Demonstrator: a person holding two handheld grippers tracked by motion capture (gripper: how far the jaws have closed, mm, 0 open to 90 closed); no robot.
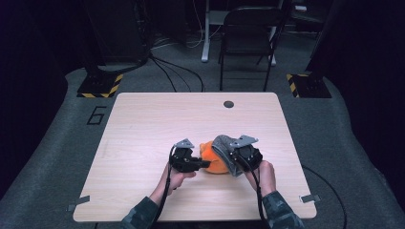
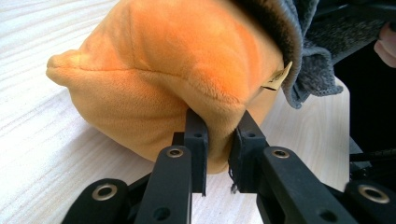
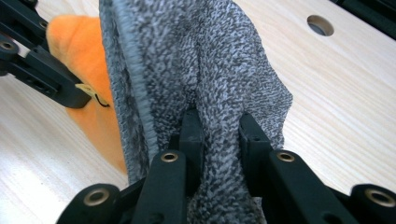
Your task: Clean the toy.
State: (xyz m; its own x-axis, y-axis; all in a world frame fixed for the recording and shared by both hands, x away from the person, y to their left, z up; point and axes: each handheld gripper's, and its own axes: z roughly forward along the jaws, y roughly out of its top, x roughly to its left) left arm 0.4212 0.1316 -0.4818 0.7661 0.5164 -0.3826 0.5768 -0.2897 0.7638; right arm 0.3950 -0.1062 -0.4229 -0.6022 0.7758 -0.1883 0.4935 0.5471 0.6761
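While the left gripper point(image 2: 218, 135) pinches the orange plush toy point(image 1: 213, 162) mid-worktop point(image 1: 143, 124), the right gripper point(image 3: 219, 133) clamps the grey knit cloth point(image 3: 205, 70) draped over it. Judged step: peeling the cloth off; next, lift it clear. The toy's tan tag point(image 2: 275, 78) is unreadable.

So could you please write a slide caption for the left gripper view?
Left hand-held gripper pinching a fold of an orange plush toy partly covered by grey knit fabric.

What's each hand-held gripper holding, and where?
Left hand-held gripper pinches a fold of the orange plush. Right hand-held gripper clamps a bunched fold of the grey cloth.
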